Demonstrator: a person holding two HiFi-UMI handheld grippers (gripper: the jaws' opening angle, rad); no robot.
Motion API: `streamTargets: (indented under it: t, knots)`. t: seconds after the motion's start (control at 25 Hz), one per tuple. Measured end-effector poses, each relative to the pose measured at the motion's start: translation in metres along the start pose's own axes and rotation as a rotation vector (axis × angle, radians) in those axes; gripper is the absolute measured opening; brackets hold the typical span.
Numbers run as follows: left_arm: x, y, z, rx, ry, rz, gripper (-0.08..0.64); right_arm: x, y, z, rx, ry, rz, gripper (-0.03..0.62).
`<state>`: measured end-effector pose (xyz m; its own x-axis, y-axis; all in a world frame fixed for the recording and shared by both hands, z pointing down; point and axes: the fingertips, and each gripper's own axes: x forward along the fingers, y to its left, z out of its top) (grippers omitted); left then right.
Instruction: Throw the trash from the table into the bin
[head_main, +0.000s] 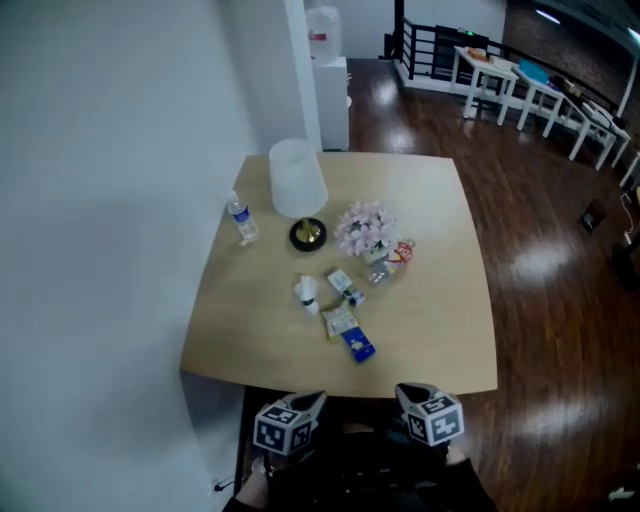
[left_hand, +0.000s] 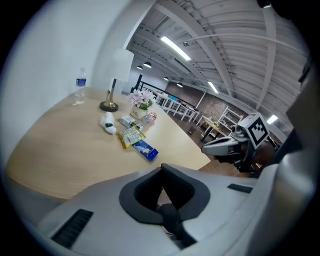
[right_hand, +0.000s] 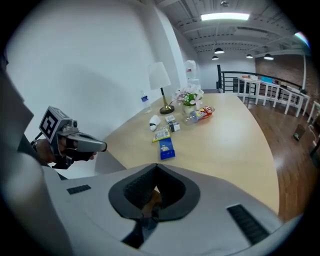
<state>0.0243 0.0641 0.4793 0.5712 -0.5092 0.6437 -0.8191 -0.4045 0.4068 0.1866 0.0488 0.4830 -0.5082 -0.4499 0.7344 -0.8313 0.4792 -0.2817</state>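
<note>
Right now the trash lies in a loose cluster on the wooden table (head_main: 440, 300), all of it on the person's side of the lamp (head_main: 298, 180). Nearest the lamp's dark round base is a crumpled white piece (head_main: 306, 292), with a small white carton (head_main: 345, 286) just to its right. Further from the lamp is a yellow-and-white snack wrapper (head_main: 339, 321). A flat blue packet (head_main: 358, 346) touches that wrapper's near end and lies farthest from the lamp. To the lamp's right, what looks like a clear bottle with a red label (head_main: 398, 254) lies on its side against a pot of pale pink flowers (head_main: 364, 228), which stands just beside the lamp's base. A small upright water bottle (head_main: 240, 218) stands on the lamp's left, near the table edge by the white wall (head_main: 100, 200).

Both grippers hang off the table, past the edge farthest from the lamp and well apart from the trash. The left gripper (left_hand: 161, 169) has its jaws pressed together with nothing between them. The right gripper (right_hand: 156, 167) is clenched and empty too. They sit side by side, pointing toward the lamp and tilted downward.

Beyond the lamp a large water jug (head_main: 324, 35) rests on a white stand, and dark wood floor (head_main: 560, 260) spreads to the lamp's right.
</note>
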Motion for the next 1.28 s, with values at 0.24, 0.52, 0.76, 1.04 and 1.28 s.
streamTargets:
  t: [0.24,0.52,0.76,1.04,1.28]
  knots:
    - [0.038,0.013,-0.002,-0.031,0.039,0.036,0.0,0.021,-0.025,0.014,0.003,-0.008,0.013,0.006]
    - [0.104,0.022,0.006,-0.077,0.102,0.146,0.042,0.016,-0.068,0.013,0.031,0.019,0.009,0.006]
    - [0.166,0.033,0.029,-0.164,0.096,0.306,0.425,0.011,-0.103,0.014,0.01,0.06,0.029,0.006]
    - [0.209,0.047,0.037,-0.239,0.13,0.462,0.442,0.024,-0.136,0.034,-0.075,0.089,0.062,0.006]
    - [0.222,0.055,0.013,-0.259,0.212,0.533,0.433,0.026,-0.147,0.049,-0.117,0.082,0.097,0.006]
